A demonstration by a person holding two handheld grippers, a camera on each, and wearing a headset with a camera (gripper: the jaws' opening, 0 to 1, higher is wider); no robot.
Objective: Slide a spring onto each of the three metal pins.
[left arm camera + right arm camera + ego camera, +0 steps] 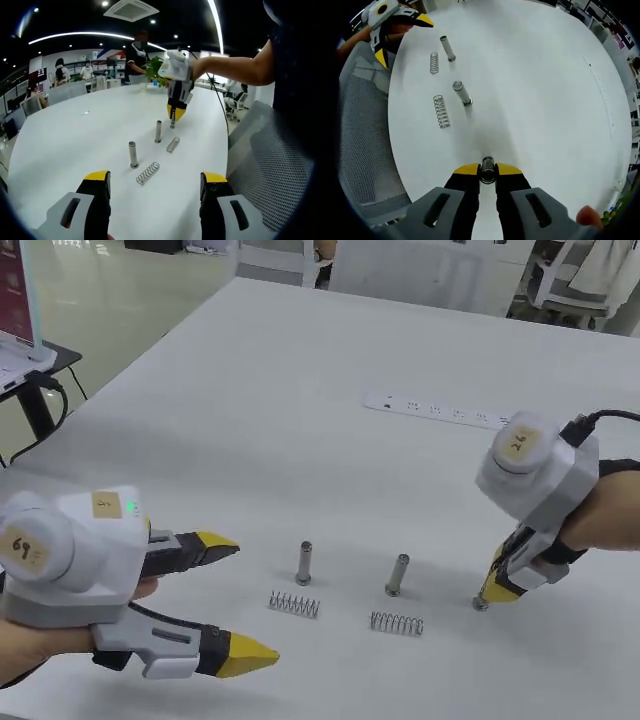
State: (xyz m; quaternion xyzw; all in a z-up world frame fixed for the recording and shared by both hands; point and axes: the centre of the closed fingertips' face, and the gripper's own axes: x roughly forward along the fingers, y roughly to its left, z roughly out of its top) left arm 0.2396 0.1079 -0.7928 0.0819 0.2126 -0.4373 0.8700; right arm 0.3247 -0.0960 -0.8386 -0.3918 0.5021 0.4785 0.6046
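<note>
Right gripper [488, 176]: jaws nearly closed, pinching the held spring [488, 167], seen end-on between the yellow tips. In the head view its tips point down at the right of the table [300, 420], touching the top of the right pin [480, 603], whose base shows just below them. Can't tell how far the spring is down the pin.

Left gripper [236, 598]: jaws wide apart, nothing between them, held above the near left of the table, pointing right toward the row.

Left pin [304, 562] upright and bare, with the left spring [294, 604] lying flat just on its near side. Middle pin [398, 573] upright and bare, with the middle spring [396, 623] lying flat just on its near side. Neither loose spring touches its pin.

The three pins stand in a row from left to right. A white power strip [435, 410] lies farther back on the right. A grey mesh chair [365, 130] sits at the table edge in the right gripper view.
</note>
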